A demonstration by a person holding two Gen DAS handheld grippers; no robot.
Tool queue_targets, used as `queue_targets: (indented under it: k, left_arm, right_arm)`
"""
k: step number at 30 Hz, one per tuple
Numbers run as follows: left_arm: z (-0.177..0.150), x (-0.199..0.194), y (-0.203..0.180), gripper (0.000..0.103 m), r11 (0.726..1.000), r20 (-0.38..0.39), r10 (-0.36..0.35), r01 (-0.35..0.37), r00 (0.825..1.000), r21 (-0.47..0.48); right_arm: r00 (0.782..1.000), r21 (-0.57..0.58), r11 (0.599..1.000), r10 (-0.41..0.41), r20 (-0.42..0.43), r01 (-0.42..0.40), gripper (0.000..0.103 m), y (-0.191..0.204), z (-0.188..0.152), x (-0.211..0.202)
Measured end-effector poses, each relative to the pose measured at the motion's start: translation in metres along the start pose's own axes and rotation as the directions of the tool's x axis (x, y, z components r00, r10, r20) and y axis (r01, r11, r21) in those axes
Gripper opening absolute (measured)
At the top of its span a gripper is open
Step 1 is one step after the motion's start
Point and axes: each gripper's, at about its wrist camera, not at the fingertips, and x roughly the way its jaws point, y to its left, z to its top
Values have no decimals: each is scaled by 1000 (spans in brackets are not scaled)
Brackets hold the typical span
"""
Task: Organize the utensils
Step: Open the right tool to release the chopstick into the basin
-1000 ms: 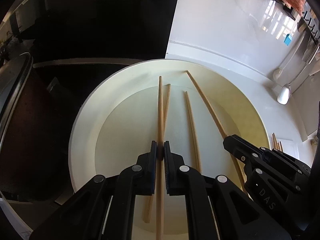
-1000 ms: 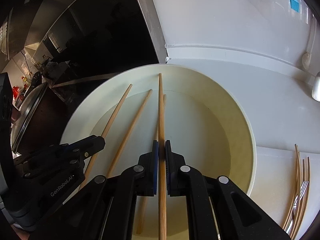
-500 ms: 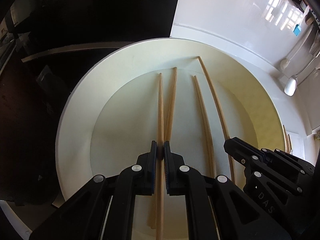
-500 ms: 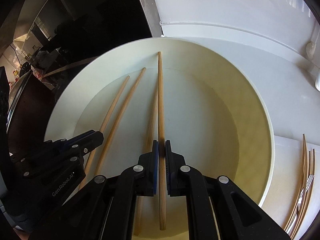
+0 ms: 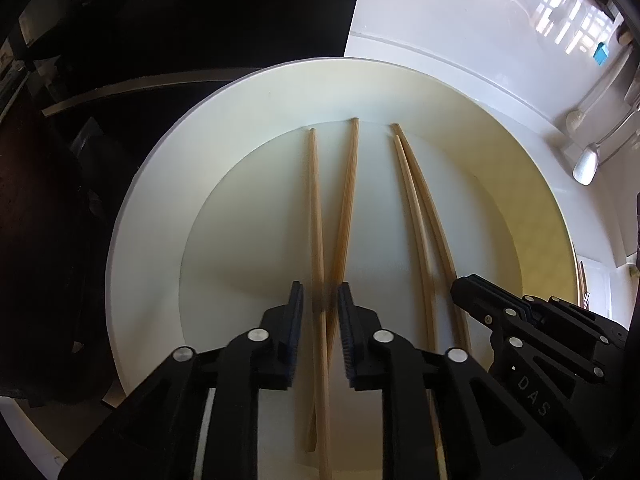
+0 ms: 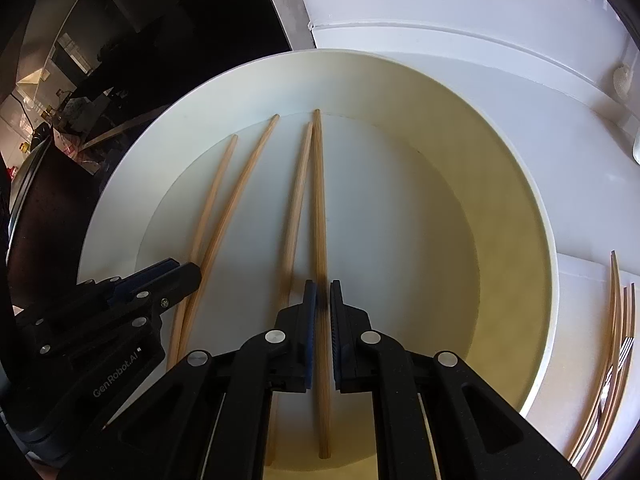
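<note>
Several wooden chopsticks lie in a big cream bowl (image 5: 132,220), tips against the far wall. My left gripper (image 5: 320,300) hangs over the bowl floor, its jaws opening. Two crossing chopsticks (image 5: 316,220) pass through the gap, and the pads do not press on them. To its right lie two more chopsticks (image 5: 416,208), and the right gripper's black body (image 5: 540,332) shows beyond them. In the right wrist view my right gripper (image 6: 321,296) is shut on a chopstick (image 6: 319,200), which slopes down into the bowl (image 6: 548,240). The left gripper (image 6: 160,280) shows at the left.
On the white counter right of the bowl lie more chopsticks and a fork (image 6: 616,340). A white spoon (image 5: 584,164) hangs by the back wall. A dark stove area with a pot lid (image 6: 24,184) borders the bowl on the left.
The left jaws have parted and let go of their chopstick, which now rests in the bowl. The right gripper has sunk a little with its chopstick, whose tip now sits lower in the bowl.
</note>
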Motion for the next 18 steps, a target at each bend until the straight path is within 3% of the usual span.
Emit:
queue_targets:
  k: [2,4,12,18]
  left_arm:
    - [-2,-4,0,43,1000,10,16,-16,1000,1]
    - [-3,-10,0,55,999,29,34,-34,999,2]
    - [-13,-40,0,74,997,85,72,-70,994,-20]
    - [-28,-70,-15,81,994,153,105,-101,983,-32]
  right_arm:
    - [1000,-7,1000,1,19,-1,7,-1,0,-5]
    - [999,-14,1000,-1,46,2,17,-2,0,-12]
    - [987,-17,1000,16,160,-13,37,-18,-11,-54]
    - [973,2,1000,10,233,-11,49,-49,-32,-94]
